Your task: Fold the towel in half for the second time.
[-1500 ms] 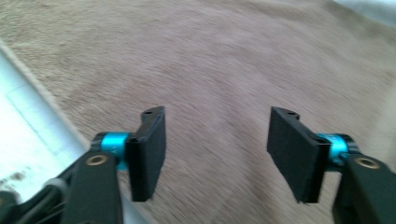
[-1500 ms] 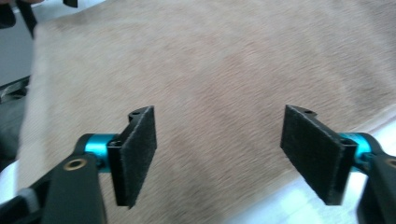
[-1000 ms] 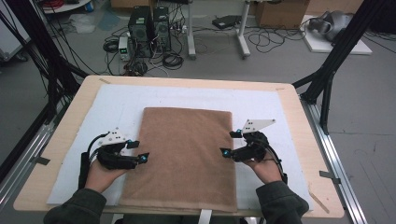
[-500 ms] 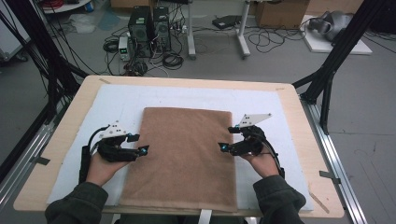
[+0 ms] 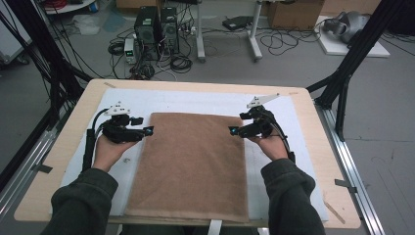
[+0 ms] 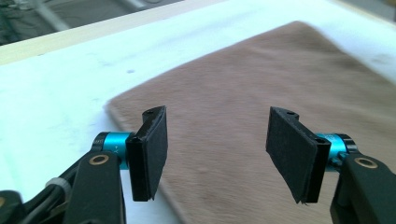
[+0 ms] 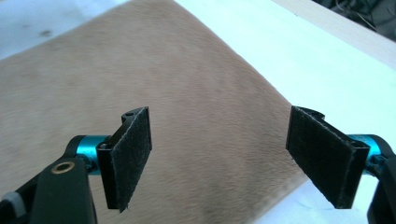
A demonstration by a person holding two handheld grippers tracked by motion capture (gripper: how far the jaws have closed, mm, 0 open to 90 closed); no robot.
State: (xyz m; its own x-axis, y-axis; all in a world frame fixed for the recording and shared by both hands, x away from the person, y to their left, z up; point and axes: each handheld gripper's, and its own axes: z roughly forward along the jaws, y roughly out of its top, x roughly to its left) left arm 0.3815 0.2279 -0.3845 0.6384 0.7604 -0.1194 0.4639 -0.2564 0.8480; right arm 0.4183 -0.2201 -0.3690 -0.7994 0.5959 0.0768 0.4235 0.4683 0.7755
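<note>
A brown towel lies flat on a white mat on the wooden table. My left gripper hovers at the towel's left edge near its far left corner, pointing inward. Its jaws have just been closing a little but stand open with nothing between the pads. In the left gripper view the left gripper hangs just over the towel at that corner. My right gripper sits at the right edge near the far right corner, open. The right gripper view shows the right gripper empty above the towel.
The wooden table shows as a bare border around the mat. Black frame legs stand at the table's far right and far left. Computer towers and cables lie on the floor beyond the far edge.
Both hands have slid along the towel's side edges away from the person, toward its far corners. The towel has not moved.
</note>
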